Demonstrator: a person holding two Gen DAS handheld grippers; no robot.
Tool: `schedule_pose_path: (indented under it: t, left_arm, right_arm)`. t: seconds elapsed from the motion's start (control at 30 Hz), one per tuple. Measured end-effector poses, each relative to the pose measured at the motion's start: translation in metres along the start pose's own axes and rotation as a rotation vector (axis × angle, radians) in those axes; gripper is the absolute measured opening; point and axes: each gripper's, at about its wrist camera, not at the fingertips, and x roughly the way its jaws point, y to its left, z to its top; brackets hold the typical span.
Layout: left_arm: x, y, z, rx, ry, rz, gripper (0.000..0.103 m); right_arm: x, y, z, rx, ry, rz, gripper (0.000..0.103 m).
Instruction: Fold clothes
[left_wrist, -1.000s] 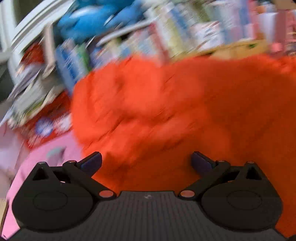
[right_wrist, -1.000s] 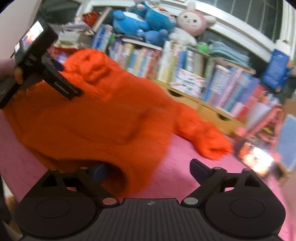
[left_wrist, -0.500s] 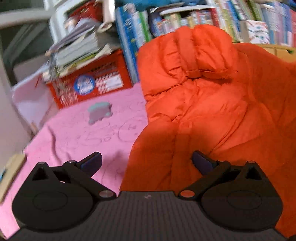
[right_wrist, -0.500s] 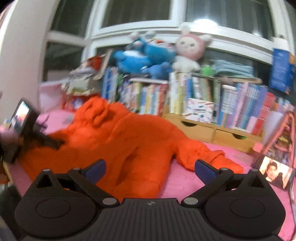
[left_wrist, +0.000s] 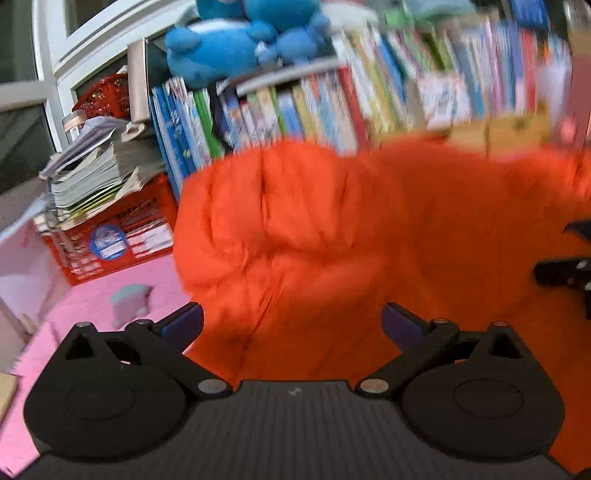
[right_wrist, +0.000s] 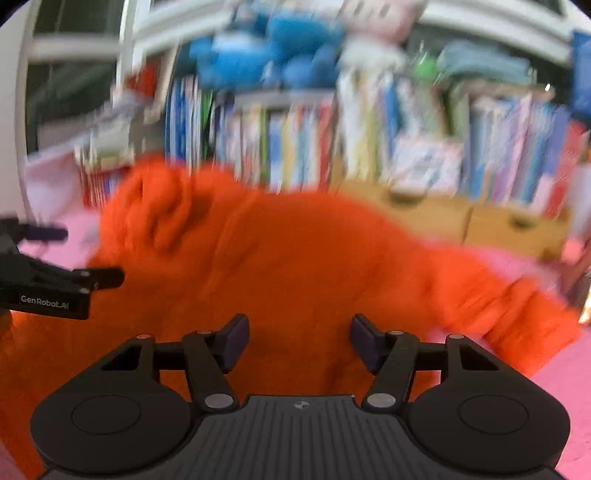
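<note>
**Orange puffer jacket lying spread out, no neat fold showing**

Orange puffy jacket (right_wrist: 295, 266) covers most of the pink bed cover (right_wrist: 554, 380), in front of the bookshelf (right_wrist: 332, 140). It looks loose and bunched: the hood end (left_wrist: 280, 206) is humped up on the left and one sleeve (right_wrist: 517, 306) trails off to the right. No tidy folded stack in sight, so my guess is most of the folding is left, though both shots are blurry.

Left hand-held gripper (left_wrist: 291, 321) hovers low over the jacket near the hood, fingers spread wide, nothing between them. Right hand-held gripper (right_wrist: 299, 339) hangs over the middle of the jacket, jaws apart too but narrower, also holding nothing.
</note>
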Motion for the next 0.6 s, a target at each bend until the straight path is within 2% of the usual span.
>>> schedule_pose_path:
  t: [0.07,0.2,0.3,0.37,0.43,0.5,0.53,0.57,0.6]
  left_arm:
    - [0.014,0.000,-0.018,0.053,0.036,0.085,0.103]
    - [0.016,0.023,-0.029,0.021,0.063,0.116,0.103]
    - [0.014,0.039,-0.036,0.002,0.082,0.137,0.103]
    - [0.004,0.041,-0.029,0.002,0.089,0.114,0.102]
    - [-0.010,0.039,-0.013,-0.032,0.046,0.012,0.102]
    - [-0.022,0.038,0.010,-0.120,-0.009,-0.195,0.103]
    - [-0.025,0.034,0.022,-0.147,-0.032,-0.268,0.103]
    - [-0.026,0.025,0.033,-0.145,-0.067,-0.319,0.103]
    - [-0.017,0.011,0.043,-0.116,-0.092,-0.306,0.103]
  right_arm:
    - [0.015,0.009,-0.010,-0.019,0.054,-0.027,0.062]
    - [0.019,0.003,-0.018,-0.013,0.089,-0.017,0.063]
    - [0.012,-0.009,-0.024,-0.059,0.094,-0.049,0.064]
    - [0.005,-0.019,-0.027,-0.053,0.090,-0.075,0.066]
    - [0.002,-0.028,-0.030,-0.024,0.074,-0.062,0.067]
    - [0.001,-0.028,-0.031,-0.024,0.071,-0.064,0.068]
    - [0.002,-0.026,-0.031,-0.030,0.072,-0.069,0.069]
    - [0.001,-0.023,-0.031,-0.037,0.073,-0.075,0.069]
    - [0.001,-0.020,-0.031,-0.045,0.074,-0.082,0.069]
